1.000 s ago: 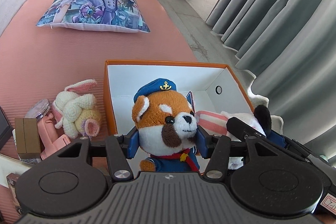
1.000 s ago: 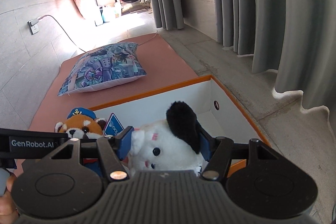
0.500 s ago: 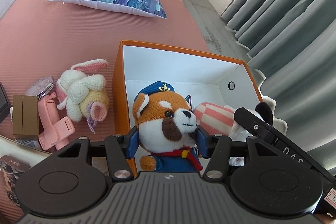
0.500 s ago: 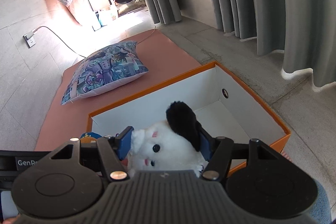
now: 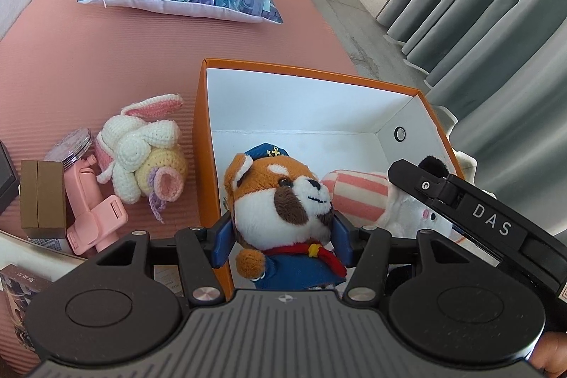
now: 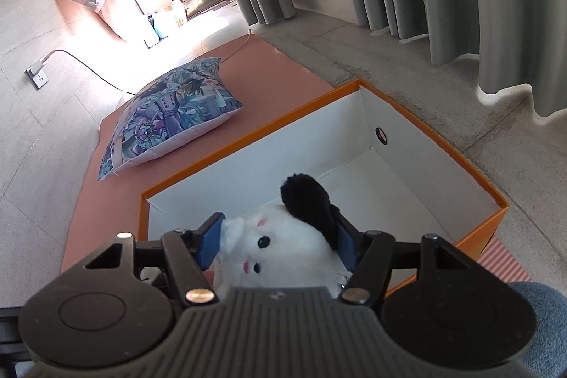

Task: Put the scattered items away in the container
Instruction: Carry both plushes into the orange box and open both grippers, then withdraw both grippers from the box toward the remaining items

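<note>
Orange box (image 5: pixel 200 144), white inside

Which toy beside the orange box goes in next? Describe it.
On the pink ribbed mat, look just left of the orange cardboard box. The crocheted cream rabbit lies there, the only yarn toy, with pink-lined ears, beside a pink plastic gadget.

Orange box (image 5: pixel 199 144), white inside; pink mat (image 5: pixel 106 59)

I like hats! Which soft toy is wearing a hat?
The red panda toy: it wears a blue cap. The crochet bunny and white dog toy are bareheaded.
</note>
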